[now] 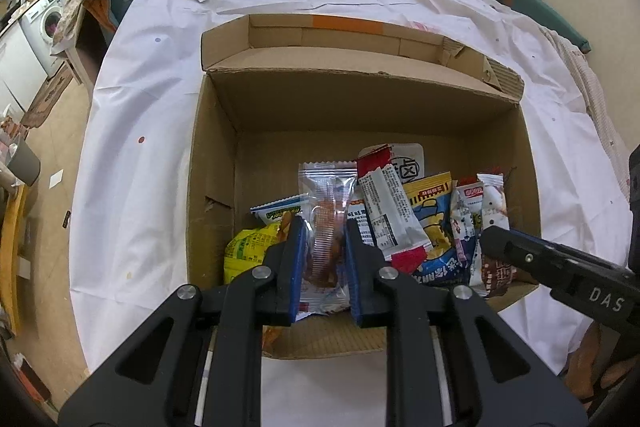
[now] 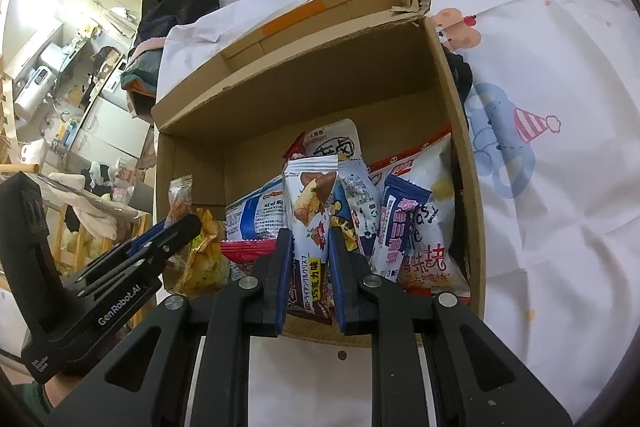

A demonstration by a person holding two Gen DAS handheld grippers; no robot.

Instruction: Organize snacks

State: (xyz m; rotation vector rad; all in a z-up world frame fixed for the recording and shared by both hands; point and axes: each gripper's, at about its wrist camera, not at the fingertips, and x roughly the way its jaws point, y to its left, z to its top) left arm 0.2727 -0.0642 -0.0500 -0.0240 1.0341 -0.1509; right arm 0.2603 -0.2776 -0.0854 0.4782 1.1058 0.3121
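On a bed spread with a white sheet (image 1: 136, 107), an open cardboard box (image 1: 208, 155) holds roughly ten snack packets standing along its near side. The left gripper (image 1: 323, 227) clamps a clear packet of orange-brown snack (image 1: 326, 195) inside the box; the right gripper (image 2: 308, 239) pinches a white-and-brown chocolate wafer packet (image 2: 310, 195) beside it. A washing machine (image 1: 44, 19) stands beyond.

Box (image 1: 212, 163) rear half free; snack packets (image 1: 400, 219) crowd front, blocking both claws' way down.
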